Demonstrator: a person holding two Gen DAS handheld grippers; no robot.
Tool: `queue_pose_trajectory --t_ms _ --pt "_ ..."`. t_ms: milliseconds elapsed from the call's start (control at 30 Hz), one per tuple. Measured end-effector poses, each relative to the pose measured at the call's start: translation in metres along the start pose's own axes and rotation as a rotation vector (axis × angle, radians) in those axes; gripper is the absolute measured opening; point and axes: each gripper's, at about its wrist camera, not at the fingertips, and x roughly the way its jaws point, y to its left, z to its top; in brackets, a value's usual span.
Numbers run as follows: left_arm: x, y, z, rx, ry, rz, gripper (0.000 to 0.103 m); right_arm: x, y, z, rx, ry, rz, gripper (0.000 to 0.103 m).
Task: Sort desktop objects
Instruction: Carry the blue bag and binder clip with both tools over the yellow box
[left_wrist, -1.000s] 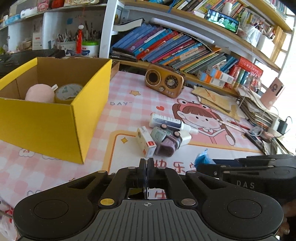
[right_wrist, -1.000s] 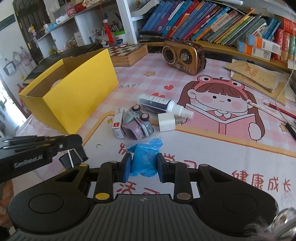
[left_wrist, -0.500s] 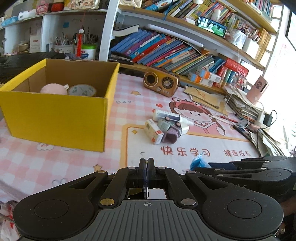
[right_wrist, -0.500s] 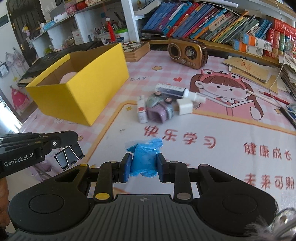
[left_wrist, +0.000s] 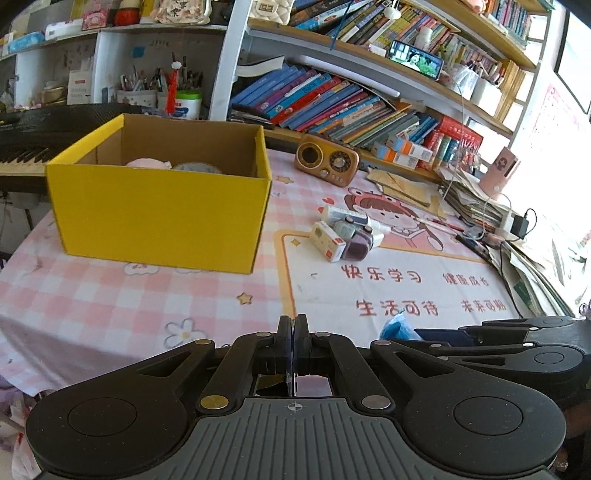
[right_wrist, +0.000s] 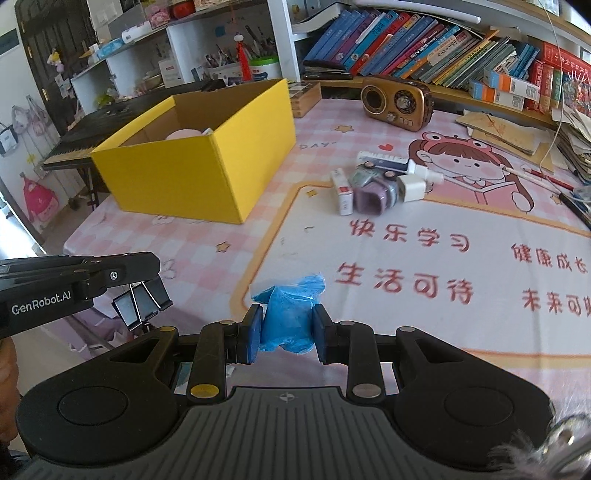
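Blue bag pinched mid-bulk by right tongs; judged soft, light, crushable. Binder clip clamped in closed left tongs.

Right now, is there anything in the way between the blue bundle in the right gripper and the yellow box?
Nothing visible blocks it. The right gripper holds the blue bundle; only bare tablecloth lies before the yellow box. The left gripper, holding binder clips, hangs to the left, beside that path.

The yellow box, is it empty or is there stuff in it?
Not empty. The yellow box is open on top, and a pink round thing and a roll of tape peek over its front wall.
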Motion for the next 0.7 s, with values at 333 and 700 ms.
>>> queue_pose_trajectory --t_ms 333,700 --pt "-0.036 0.032 -0.021 -0.012 -0.012 0.028 0.000 0.000 0.048 -0.018 -0.019 0.006 0.042 0.026" --pt "-0.061 0.061 -0.032 -0.045 -0.029 0.068 0.000 0.004 0.090 -0.022 -0.072 0.016 0.090 0.026"
